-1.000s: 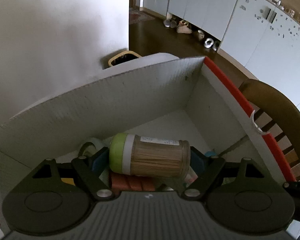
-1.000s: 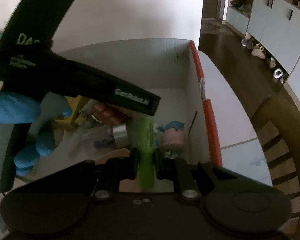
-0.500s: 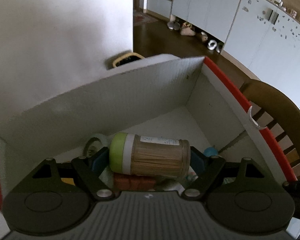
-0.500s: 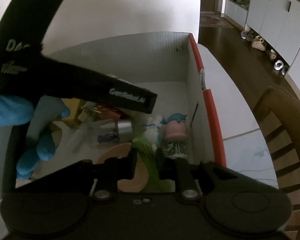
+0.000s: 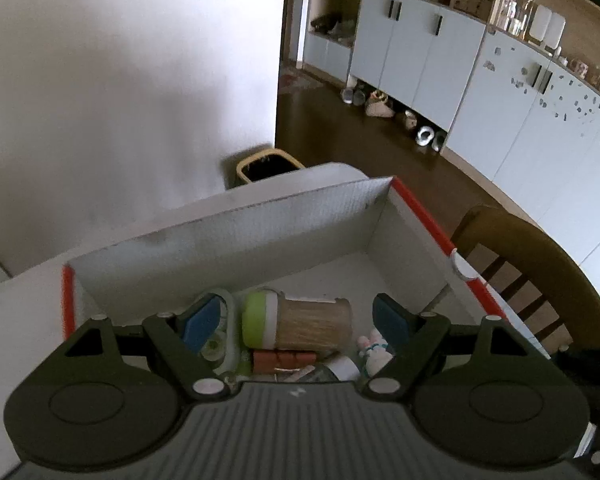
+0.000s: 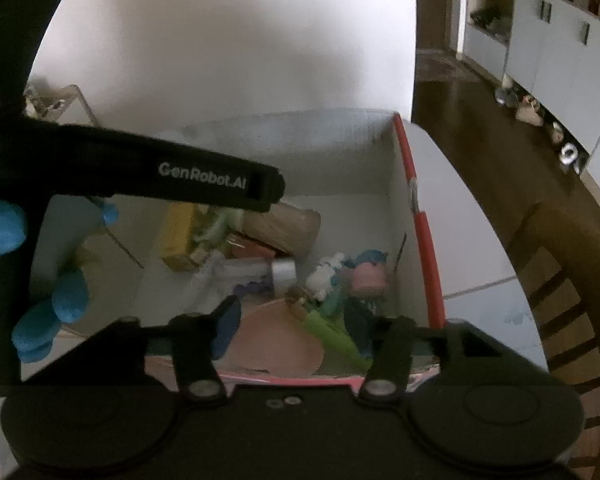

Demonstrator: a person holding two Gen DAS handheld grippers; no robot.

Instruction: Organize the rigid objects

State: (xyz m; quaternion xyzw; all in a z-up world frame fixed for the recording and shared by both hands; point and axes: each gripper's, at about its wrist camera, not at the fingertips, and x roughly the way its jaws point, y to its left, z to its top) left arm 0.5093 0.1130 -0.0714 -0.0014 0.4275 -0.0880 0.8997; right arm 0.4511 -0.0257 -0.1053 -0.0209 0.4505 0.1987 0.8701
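Note:
A white cardboard box [image 5: 236, 240] with red edges holds several small items. A toothpick jar [image 5: 300, 322] with a green lid lies on its side on top of them. My left gripper [image 5: 294, 322] hovers above it, open, its blue pads clear of both ends. In the right wrist view, a green stick [image 6: 330, 330] lies in the box [image 6: 332, 152] beside a pink-faced figurine [image 6: 366, 280]. My right gripper [image 6: 304, 336] is above the box's near edge. Its jaws are opening and nothing is between them.
The box also holds a yellow carton [image 6: 178, 240], a silver-capped tube [image 6: 280, 270], a pink disc [image 6: 276, 344] and a tape roll [image 5: 220, 340]. A blue-gloved hand [image 6: 56, 304] holds the left tool. A wooden chair [image 5: 532, 272] stands right of the box, a bin [image 5: 268, 164] behind it.
The right jaws parted and let go of the green stick, which now lies in the box. Both grippers have risen; the jar stays in the box below the left gripper.

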